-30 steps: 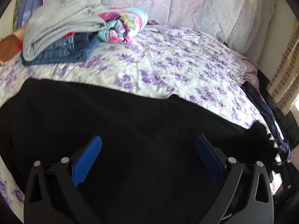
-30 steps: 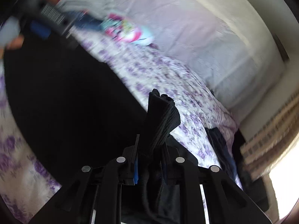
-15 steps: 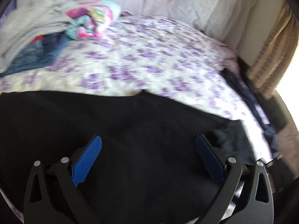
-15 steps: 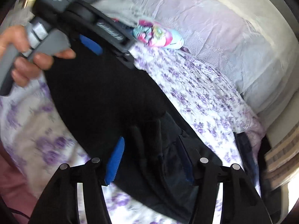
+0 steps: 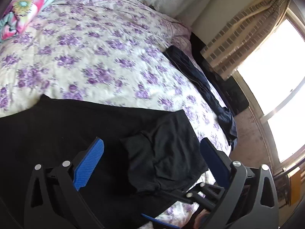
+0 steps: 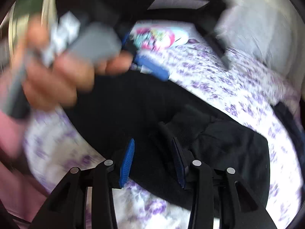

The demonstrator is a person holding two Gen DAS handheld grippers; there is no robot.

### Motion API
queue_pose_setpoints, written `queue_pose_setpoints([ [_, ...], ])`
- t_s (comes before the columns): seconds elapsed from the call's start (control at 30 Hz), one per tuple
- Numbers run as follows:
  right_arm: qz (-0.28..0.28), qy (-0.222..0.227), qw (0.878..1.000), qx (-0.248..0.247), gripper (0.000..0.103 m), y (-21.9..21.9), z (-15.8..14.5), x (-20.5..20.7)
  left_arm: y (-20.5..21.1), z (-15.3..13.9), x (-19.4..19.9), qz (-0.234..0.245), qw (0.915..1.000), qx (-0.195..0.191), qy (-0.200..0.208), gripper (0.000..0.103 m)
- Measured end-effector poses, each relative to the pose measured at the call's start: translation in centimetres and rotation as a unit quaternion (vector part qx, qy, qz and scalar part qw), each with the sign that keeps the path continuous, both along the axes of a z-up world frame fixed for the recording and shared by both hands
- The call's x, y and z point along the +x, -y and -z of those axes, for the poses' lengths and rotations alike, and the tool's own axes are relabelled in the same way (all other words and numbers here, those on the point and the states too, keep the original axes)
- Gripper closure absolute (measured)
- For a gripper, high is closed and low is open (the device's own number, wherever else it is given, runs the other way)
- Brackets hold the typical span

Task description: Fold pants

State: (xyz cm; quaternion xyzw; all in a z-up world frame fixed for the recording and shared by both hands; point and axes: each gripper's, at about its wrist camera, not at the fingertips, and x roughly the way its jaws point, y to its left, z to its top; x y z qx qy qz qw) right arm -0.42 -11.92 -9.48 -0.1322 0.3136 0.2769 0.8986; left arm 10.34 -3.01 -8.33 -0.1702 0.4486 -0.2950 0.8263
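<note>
Black pants [image 5: 80,129] lie spread on the bed's floral purple sheet [image 5: 106,53], with one end folded back and bunched [image 5: 164,148]. They also show in the right wrist view [image 6: 219,148]. My left gripper [image 5: 152,152] is open and empty, hovering over the bunched end. My right gripper [image 6: 153,161] is open and empty, just above the pants' near edge. It also shows in the left wrist view at the bottom [image 5: 190,196]. The left gripper and the hand holding it [image 6: 80,57] appear blurred in the right wrist view.
A colourful folded cloth [image 5: 22,7] lies at the far left of the bed. A dark navy garment [image 5: 200,84] lies along the bed's right edge. A curtain [image 5: 244,30] and bright window [image 5: 276,76] are to the right. White pillows [image 6: 257,34] line the head.
My right gripper has let go of the pants' end and opened; the end now lies folded on the pants. My left gripper has swung to the right over that end, still open.
</note>
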Motion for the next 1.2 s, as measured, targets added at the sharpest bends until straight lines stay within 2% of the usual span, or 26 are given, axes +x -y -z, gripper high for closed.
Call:
queue_pose_setpoints([
  [0.03,0.015,-0.003,1.0,0.025,0.054,1.4,-0.5,-0.1,0.2,-0.1,-0.2,0.004,1.0,0.0,0.003,0.004],
  [0.13,0.079,-0.005,0.994,0.072,0.053,4.9,-1.2,0.2,1.0,-0.2,-0.7,0.02,0.9996,0.001,0.018,0.004],
  [0.2,0.136,-0.018,0.985,0.103,0.053,7.4,-0.8,0.8,2.5,0.3,-1.0,0.044,0.9987,0.009,0.024,0.004],
  [0.23,0.162,-0.043,0.979,0.118,0.053,8.6,0.0,1.5,3.1,0.8,-1.1,0.05,0.9983,0.016,0.025,0.004],
  [0.27,0.182,-0.068,0.973,0.122,0.053,8.8,1.2,1.7,3.8,1.4,-1.2,0.056,0.9977,0.028,0.025,0.004],
  [0.33,0.201,-0.114,0.964,0.135,0.053,9.8,3.4,2.8,5.6,4.4,-1.0,0.062,0.9942,0.087,0.006,0.004],
  [0.4,0.194,-0.106,0.964,0.146,0.053,9.8,3.1,2.2,6.3,6.9,-0.8,0.05,0.9901,0.131,-0.004,0.005],
  [0.43,0.193,-0.103,0.965,0.142,0.053,9.6,2.7,2.0,6.6,6.7,-1.4,0.051,0.9878,0.146,0.02,0.004],
  [0.47,0.194,-0.09,0.968,0.133,0.052,9.3,2.0,1.5,6.6,6.3,-1.7,0.05,0.9868,0.152,0.023,0.005],
  [0.53,0.191,-0.058,0.972,0.126,0.052,9.0,0.9,1.1,4.7,4.4,-1.9,0.051,0.9928,0.106,0.021,0.005],
  [0.6,0.158,-0.037,0.98,0.114,0.052,8.1,-0.3,0.6,1.2,1.9,-2.1,0.019,0.9961,0.072,0.047,0.005],
  [0.67,0.116,-0.016,0.989,0.091,0.052,6.0,-0.9,0.2,-2.8,0.1,-2.2,-0.049,0.9927,0.082,0.074,0.004],
  [0.77,0.058,0.014,0.998,0.012,0.052,1.6,-0.4,0.5,-7.1,-0.4,-2.5,-0.107,0.9876,0.089,0.073,0.004],
  [0.87,0.021,0.039,0.997,-0.065,0.052,-1.5,0.4,0.6,-9.6,0.6,-2.5,-0.125,0.9884,0.072,0.047,0.004],
  [0.93,0.02,0.048,0.991,-0.126,0.054,-2.9,1.4,1.2,-10.6,1.7,-2.7,-0.133,0.9889,0.06,0.029,0.004],
  [0.97,0.031,0.058,0.984,-0.168,0.054,-3.6,2.2,1.7,-11.2,2.1,-2.9,-0.135,0.9889,0.058,0.024,0.004],
  [1.0,0.037,0.073,0.977,-0.198,0.058,-4.0,2.7,1.8,-11.9,2.4,-3.1,-0.138,0.9886,0.057,0.018,0.004],
  [1.03,0.033,0.077,0.975,-0.208,0.072,-4.1,2.7,1.6,-12.3,2.7,-3.3,-0.14,0.9884,0.057,0.016,0.004],
  [1.1,0.031,0.071,0.975,-0.21,0.088,-4.4,2.1,1.8,-13.0,2.9,-3.7,-0.149,0.9871,0.056,0.016,0.004],
  [1.2,0.046,0.097,0.978,-0.177,0.089,-4.4,0.1,1.9,-14.4,2.6,-3.9,-0.166,0.985,0.043,0.019,0.004],
])
